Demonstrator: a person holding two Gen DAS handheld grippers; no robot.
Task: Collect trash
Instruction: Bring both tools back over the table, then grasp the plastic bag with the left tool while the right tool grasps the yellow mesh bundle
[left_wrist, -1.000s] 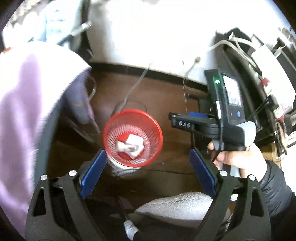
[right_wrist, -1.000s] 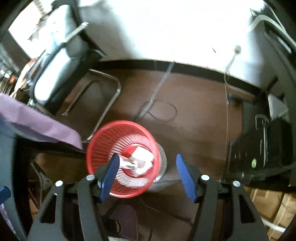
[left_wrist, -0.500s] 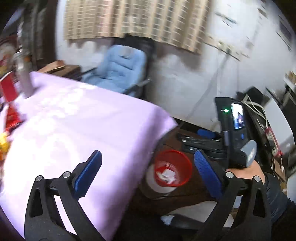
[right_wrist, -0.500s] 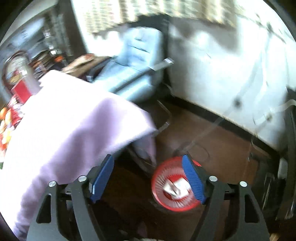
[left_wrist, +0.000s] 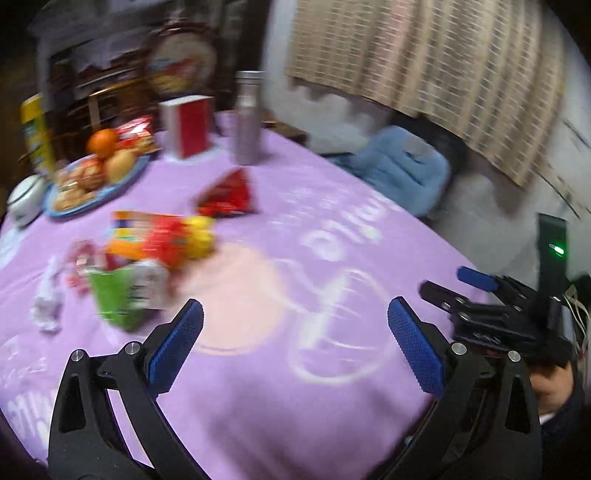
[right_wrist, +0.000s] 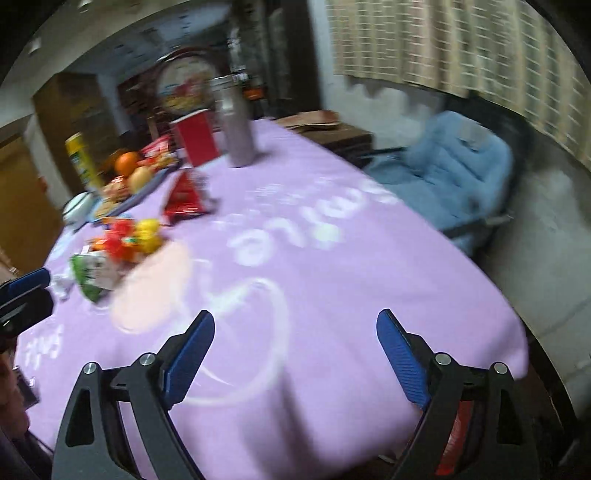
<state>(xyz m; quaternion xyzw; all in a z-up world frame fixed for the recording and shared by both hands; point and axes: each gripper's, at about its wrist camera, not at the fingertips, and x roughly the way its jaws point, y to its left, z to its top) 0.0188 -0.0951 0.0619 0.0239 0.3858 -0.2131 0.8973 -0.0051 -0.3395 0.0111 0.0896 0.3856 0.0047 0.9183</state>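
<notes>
Both grippers hang empty over the purple tablecloth (left_wrist: 332, 387): left gripper (left_wrist: 295, 343) spread wide, right gripper (right_wrist: 295, 354) opening, nothing between. Both aim at the wrapper litter (left_wrist: 159, 236), likely the next pickup.

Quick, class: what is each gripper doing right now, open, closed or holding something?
Left gripper: open, nothing between its fingers.
Right gripper: opening, nothing between its fingers.

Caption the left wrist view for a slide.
Open left gripper above the purple tablecloth, wrappers scattered ahead, right gripper alongside.
</notes>
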